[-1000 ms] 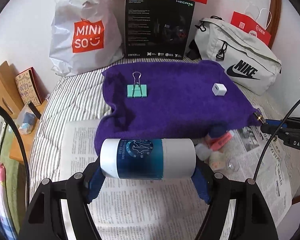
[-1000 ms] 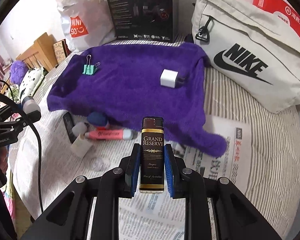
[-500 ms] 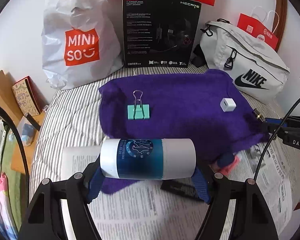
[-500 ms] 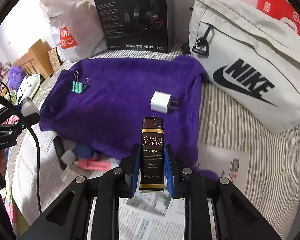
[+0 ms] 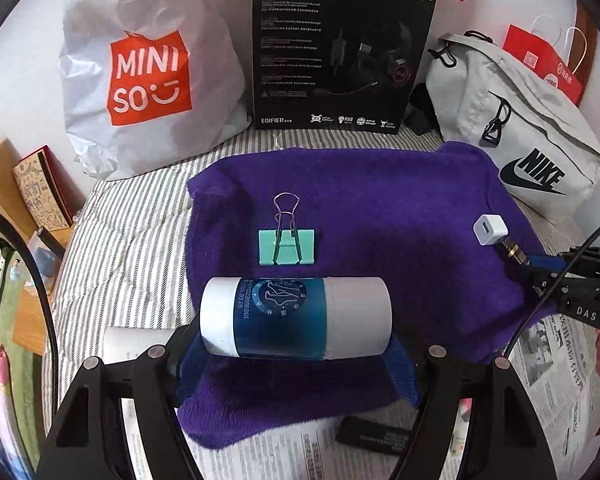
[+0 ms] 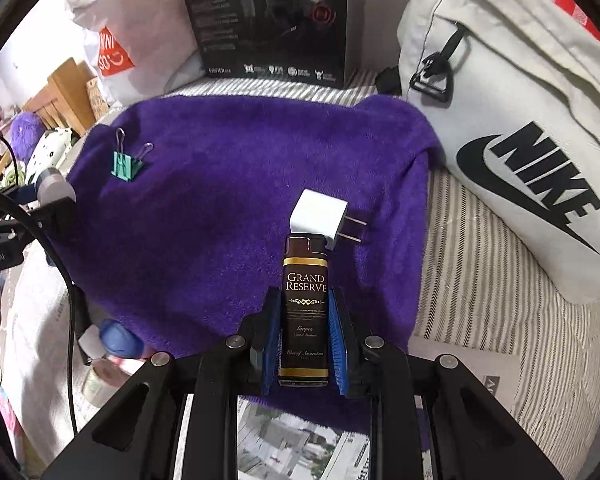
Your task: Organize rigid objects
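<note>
While the left gripper (image 5: pixel 296 344) pinches a white and blue tube (image 5: pixel 296 317) sideways between its blue pads, the tube hangs over the near part of a purple towel (image 5: pixel 380 216). The pads press on both ends of the tube, so the jaws stand wide around it. At 12 o'clock from the tube, a green binder clip (image 5: pixel 287 246) lies flat on the towel, very close. At 2 o'clock, a white plug (image 5: pixel 489 230) sits near the towel's right edge.

The right gripper (image 6: pixel 304 340) squeezes a dark little lighter (image 6: pixel 305 316) that says GRAND RESERVE. The lighter stands upright between the narrow jaws, above the towel. The white plug is just past its top, at about 12 o'clock, with two metal prongs pointing to 3 o'clock. In this view the green clip is far off at 10 o'clock.

The towel lies on a striped sheet (image 5: pixel 132 240) and some newspaper (image 5: pixel 284 456). Behind the towel, at 12 o'clock, stands a black box (image 5: pixel 340 48). A white shopping bag (image 5: pixel 140 72) is at 10 o'clock, and a grey Nike bag (image 6: pixel 512 128) is at 2 o'clock.
</note>
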